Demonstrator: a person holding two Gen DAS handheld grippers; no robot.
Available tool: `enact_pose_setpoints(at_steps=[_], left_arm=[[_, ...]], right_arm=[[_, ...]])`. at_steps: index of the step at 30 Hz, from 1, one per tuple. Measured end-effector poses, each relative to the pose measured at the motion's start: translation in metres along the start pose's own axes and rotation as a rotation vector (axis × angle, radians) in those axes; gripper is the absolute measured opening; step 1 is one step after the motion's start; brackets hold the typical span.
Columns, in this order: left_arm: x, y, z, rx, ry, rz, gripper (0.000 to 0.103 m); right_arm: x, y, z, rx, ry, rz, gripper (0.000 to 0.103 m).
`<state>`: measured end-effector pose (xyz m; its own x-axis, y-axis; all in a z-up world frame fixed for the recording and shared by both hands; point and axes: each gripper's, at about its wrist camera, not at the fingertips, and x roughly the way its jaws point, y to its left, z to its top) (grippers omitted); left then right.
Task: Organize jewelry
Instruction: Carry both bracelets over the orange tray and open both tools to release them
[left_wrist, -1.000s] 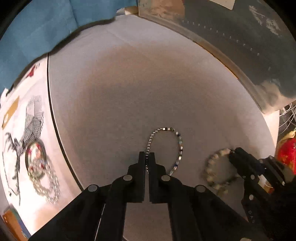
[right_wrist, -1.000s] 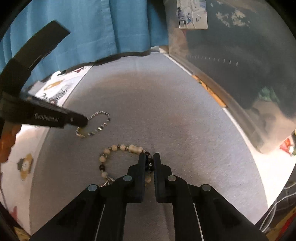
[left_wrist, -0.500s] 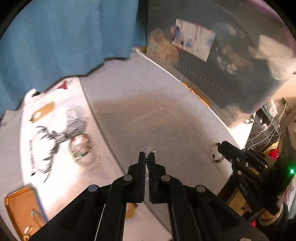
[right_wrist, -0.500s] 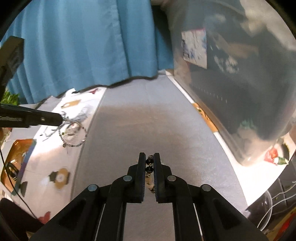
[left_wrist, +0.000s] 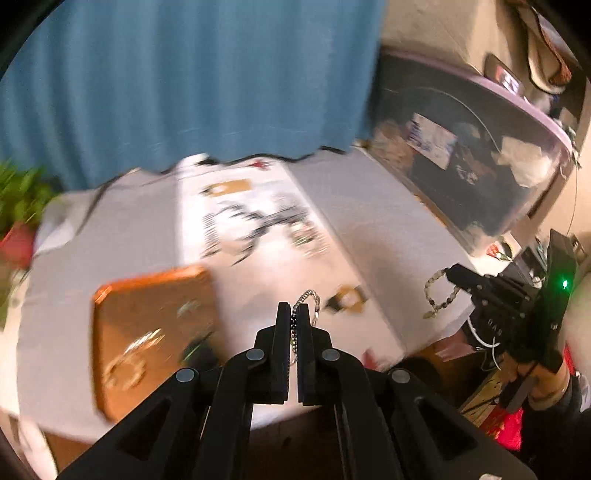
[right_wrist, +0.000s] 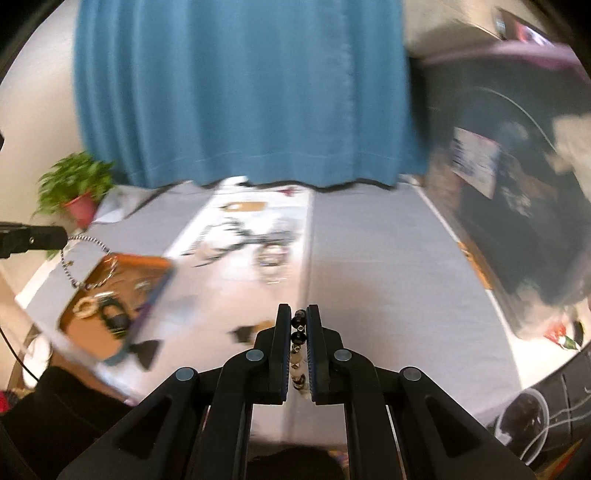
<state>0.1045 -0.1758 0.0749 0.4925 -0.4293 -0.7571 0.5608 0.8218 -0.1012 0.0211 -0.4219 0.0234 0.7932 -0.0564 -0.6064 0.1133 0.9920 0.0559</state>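
I see a thin silver chain bracelet (left_wrist: 309, 300) pinched between my left fingers, its loop hanging in the air above the orange tray (left_wrist: 147, 295). A bead bracelet (right_wrist: 297, 345) of dark and pale beads is clamped between my right fingers, also lifted off the surface.

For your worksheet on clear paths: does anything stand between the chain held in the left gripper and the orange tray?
Nothing visible does. The left gripper holds the chain in the air, and only bare table lies between it and the orange tray.
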Motion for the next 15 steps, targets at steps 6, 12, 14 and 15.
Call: enact_pose_setpoints(at_steps=[6,12,14,15], left_arm=[[-0.047,0.061,-0.072,-0.115,-0.015,0.074,0.001],[-0.070,0.113,-0.116,-0.225,-0.033,0.106,0.001],[-0.074,0.128,-0.122,-0.251,-0.046,0.111,0.001],[-0.074,0.133,-0.123,-0.256,-0.050,0.115,0.001]], right_arm=[[-0.009,0.074,-0.006,-0.081,0.018,0.095,0.008],[-0.010,0.142,-0.001,-0.181,0.035,0.156,0.008],[-0.007,0.159,0.004,-0.207,0.036,0.171,0.008],[-0.005,0.166,0.007,-0.215,0.037,0.179,0.008]])
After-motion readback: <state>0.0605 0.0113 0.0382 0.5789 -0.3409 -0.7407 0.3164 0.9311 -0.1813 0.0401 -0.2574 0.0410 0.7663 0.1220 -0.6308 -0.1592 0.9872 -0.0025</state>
